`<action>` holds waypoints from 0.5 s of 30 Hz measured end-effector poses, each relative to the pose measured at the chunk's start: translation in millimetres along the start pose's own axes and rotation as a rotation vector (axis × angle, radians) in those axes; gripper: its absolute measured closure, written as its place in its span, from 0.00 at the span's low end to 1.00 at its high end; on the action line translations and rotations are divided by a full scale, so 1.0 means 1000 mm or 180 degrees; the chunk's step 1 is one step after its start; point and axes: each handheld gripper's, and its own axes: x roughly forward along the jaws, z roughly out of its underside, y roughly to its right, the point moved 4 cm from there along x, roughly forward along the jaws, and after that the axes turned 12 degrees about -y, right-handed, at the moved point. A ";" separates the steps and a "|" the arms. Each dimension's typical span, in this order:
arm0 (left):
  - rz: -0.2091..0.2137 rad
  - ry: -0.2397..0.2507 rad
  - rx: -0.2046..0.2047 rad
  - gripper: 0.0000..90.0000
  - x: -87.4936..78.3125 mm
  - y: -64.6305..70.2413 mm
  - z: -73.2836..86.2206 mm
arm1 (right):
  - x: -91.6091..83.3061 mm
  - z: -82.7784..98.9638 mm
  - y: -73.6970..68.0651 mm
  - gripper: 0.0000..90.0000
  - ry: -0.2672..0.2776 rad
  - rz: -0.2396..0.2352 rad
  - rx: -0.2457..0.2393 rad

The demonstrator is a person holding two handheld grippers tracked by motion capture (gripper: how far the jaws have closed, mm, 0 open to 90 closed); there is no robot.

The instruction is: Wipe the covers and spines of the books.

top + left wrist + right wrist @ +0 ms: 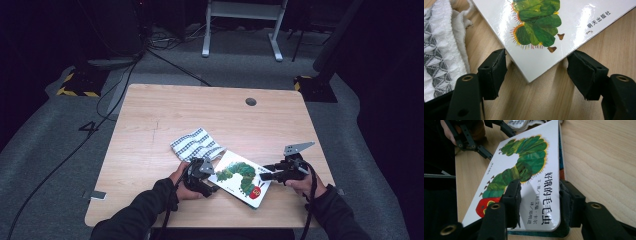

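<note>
A white picture book [240, 176] with a green caterpillar on its cover lies near the table's front edge, just in front of a folded grey-and-white cloth [196, 144]. My left gripper [214, 185] is at the book's near-left corner. In the left gripper view its jaws [536, 60] stand open, straddling that corner of the book [549, 22] without touching it, with the cloth [439, 50] at their left. My right gripper [267, 173] is at the book's right side. In the right gripper view its jaws [539, 187] stand open around the book's [529, 162] title edge, one jaw over the cover and one beside the edge.
The wooden table [175, 110] has a round cable hole [251, 101] near its far edge. Cables trail over the grey floor at the left, and a white desk frame [240, 30] stands beyond. A person's hands and dark sleeves come in at the bottom.
</note>
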 end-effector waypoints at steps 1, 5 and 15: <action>0.0010 -0.0016 0.0006 0.35 0.000 0.000 0.000 | -0.001 -0.001 -0.001 0.65 0.0033 0.0009 -0.0018; 0.0031 -0.0063 0.0041 0.33 -0.001 -0.001 0.000 | -0.004 -0.004 -0.006 0.68 0.0108 0.0058 -0.0113; 0.0229 -0.0196 0.0231 0.27 -0.004 -0.001 0.002 | -0.005 -0.016 -0.019 0.76 0.0176 0.0154 -0.0370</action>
